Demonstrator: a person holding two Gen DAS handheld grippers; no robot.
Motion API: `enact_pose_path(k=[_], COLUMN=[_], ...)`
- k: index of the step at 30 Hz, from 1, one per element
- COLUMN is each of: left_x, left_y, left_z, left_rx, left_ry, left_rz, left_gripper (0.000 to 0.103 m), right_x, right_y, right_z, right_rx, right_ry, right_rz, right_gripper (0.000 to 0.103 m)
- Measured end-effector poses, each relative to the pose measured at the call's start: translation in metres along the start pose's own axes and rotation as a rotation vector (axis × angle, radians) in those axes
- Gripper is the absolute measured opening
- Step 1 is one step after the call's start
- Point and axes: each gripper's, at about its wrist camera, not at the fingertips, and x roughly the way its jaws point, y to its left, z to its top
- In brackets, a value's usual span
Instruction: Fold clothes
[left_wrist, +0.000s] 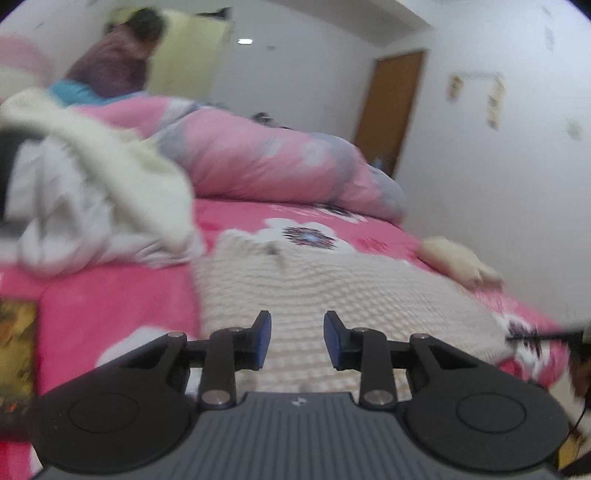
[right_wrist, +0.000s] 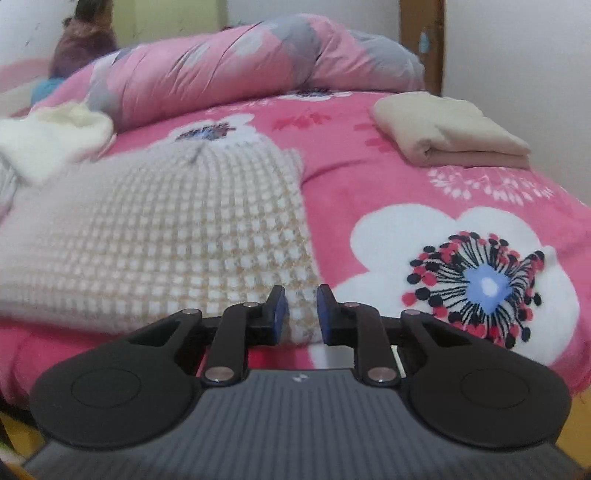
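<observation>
Nearest, the left gripper (left_wrist: 297, 339) hangs over the near part of the knitted sweater (left_wrist: 332, 288), its blue pads a moderate gap apart with nothing between them; only the waffle knit shows through the gap. No earlier moment to compare.

Likewise the right gripper (right_wrist: 299, 314) sits at the sweater's (right_wrist: 166, 229) near right corner. Its fingers stand a narrow gap apart, and the corner of the knit shows in that gap. Whether the pads actually press on the cloth I cannot tell; from this angle the fabric may lie below them.

The sweater lies spread flat on the pink flowered bedspread (right_wrist: 406, 177), cream and beige checks, neck end pointing away from the grippers. Right of the sweater, a big white flower print with a blue centre.

Further out, right of the sweater and well apart from it, a folded beige cloth (right_wrist: 450, 129) rests on the bedspread. Left of the sweater, a loose heap of white and cream clothes (left_wrist: 96, 192), blurred in the left view.

Beyond the sweater, a rolled pink and grey quilt (right_wrist: 240, 62) runs across the bed. Past the quilt, a person (left_wrist: 118, 59) in a dark purple top, a wooden door (left_wrist: 395, 110) and white walls.
</observation>
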Motion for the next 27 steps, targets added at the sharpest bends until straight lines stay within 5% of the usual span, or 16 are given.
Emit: enact_pose_path(k=[3,8,10,12,15,18,22,27], left_x=[0.009,0.030,0.042,0.042,0.035,0.021,0.023,0.051], left_y=[-0.022,-0.044,-0.049,-0.053,-0.054,-0.051,-0.050,-0.040], left_z=[-0.002,-0.027,-0.042,-0.046,-0.039,-0.029,-0.014,-0.025], left_rx=[0.089,0.194,0.243,0.269,0.268,0.239,0.223,0.220], left_ry=[0.023,0.134,0.203,0.196,0.199,0.162,0.116,0.211], left_rz=[-0.053,-0.072,-0.030,-0.025,-0.034,-0.080,-0.080,0.004], left_gripper=[0.033,0.047,0.047,0.048,0.048,0.048,0.053,0.048], right_x=[-0.031,-0.061,-0.038,-0.001,0.004,-0.022,-0.041,0.011], right_y=[0.029,0.093,0.119,0.138,0.137,0.134,0.136,0.157], right_z=[0.017,0.009,-0.003,-0.022,-0.018,0.002,0.010,-0.034], right_rx=[-0.072,-0.286,-0.354,-0.429,-0.410,-0.375,-0.357,-0.514], right_ry=[-0.119,-0.283,-0.182,-0.032,0.002,-0.053,-0.211,-0.089], right_rz=[0.056,0.382,0.421,0.340,0.327,0.336,0.511,0.523], right_gripper=[0.018,0.017,0.018,0.018,0.019,0.019,0.019,0.021])
